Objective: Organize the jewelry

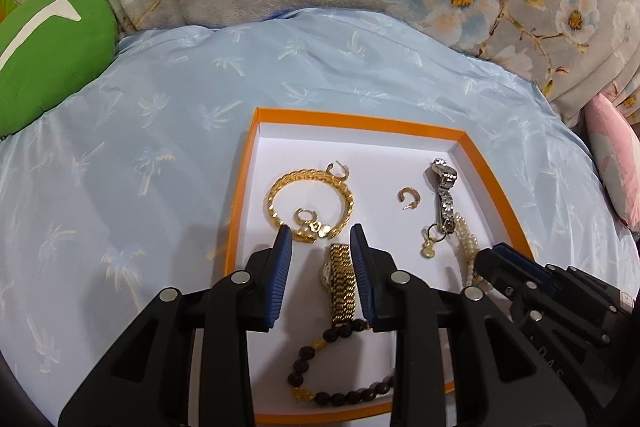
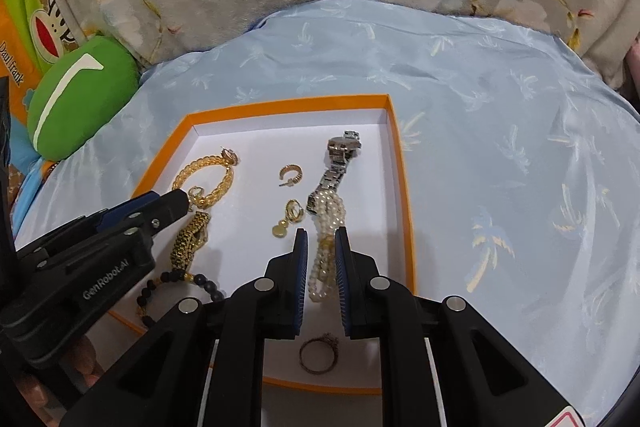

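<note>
Where blue cloth [image 1: 160, 115] spreads, box [image 1: 360, 121] rests.

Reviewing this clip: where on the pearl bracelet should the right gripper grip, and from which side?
Grip the pearl bracelet across its bunched strands near the middle, coming from above with the fingers either side. It lies flat and lengthwise in the orange tray, and the right gripper already straddles it. Its far end touches the silver watch, so avoid that end.

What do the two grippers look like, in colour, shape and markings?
Both grippers, left and right, are black plastic with triangular cut-outs and round silver pivot bolts. Their fingers carry ribbed blue pads. White "GenRobot.AI" lettering marks the left one's side. No cables or sleeves show.
</note>
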{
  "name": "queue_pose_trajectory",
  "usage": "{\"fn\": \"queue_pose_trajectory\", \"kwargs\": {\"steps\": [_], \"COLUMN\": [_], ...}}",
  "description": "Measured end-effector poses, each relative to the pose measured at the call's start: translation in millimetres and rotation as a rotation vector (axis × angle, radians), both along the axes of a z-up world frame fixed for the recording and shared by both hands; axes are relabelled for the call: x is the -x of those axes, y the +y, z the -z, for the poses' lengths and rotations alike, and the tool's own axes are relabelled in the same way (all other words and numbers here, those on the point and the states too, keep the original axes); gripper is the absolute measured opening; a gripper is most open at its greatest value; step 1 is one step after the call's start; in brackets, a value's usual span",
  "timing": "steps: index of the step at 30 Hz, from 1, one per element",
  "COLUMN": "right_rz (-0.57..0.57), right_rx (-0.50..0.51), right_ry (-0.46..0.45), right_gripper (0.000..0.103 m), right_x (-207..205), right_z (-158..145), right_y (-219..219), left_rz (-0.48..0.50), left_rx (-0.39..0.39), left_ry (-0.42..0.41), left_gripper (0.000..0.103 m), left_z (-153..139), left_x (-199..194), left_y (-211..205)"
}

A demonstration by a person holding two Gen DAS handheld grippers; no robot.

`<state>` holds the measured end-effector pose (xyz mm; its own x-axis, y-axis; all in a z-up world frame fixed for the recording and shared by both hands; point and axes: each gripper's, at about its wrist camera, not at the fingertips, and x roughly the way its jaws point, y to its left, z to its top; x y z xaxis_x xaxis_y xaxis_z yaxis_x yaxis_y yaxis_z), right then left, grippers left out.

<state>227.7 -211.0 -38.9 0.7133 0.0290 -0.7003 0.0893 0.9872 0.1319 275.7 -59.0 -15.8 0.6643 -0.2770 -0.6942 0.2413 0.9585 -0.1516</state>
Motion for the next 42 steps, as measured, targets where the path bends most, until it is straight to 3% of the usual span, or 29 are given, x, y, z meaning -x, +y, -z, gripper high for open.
{"fn": "queue_pose_trajectory", "kwargs": {"steps": [14,23,30,35,42], "right_rz": [0.007,0.005,0.029,0.036,0.051], "right_rx": [-0.015,-0.017,-0.002,0.011,0.044], "right_ry": [0.026,0.021,-0.019,-0.033,-0.054], "right_gripper": [0.010,0.010,0.013,0.016,0.032], "right_x": [26.7,32.8,44.1,55.1,78.8], "right_z": [8.6,7.3,-10.1,-18.9,-23.1], "right_y": [8.5,15.7,13.4,12.7,16.8], "left_rz": [-0.001,-0.004,-0.013,0.001,-0.002], "left_rx": [-0.052,-0.028,-0.019,-0.050,-0.055], "left_ry": [-0.020,-0.011,-0.023,-0.056,-0.046], "left_gripper": [0.028,0.028,0.028,0.028,0.030], "left_z": [6.6,5.9,-1.8,-10.6,-12.6], "left_x": [4.1,3.4,24.6,46.5,74.0], "left_y": [8.1,12.5,14.1,6.9,3.5]}}
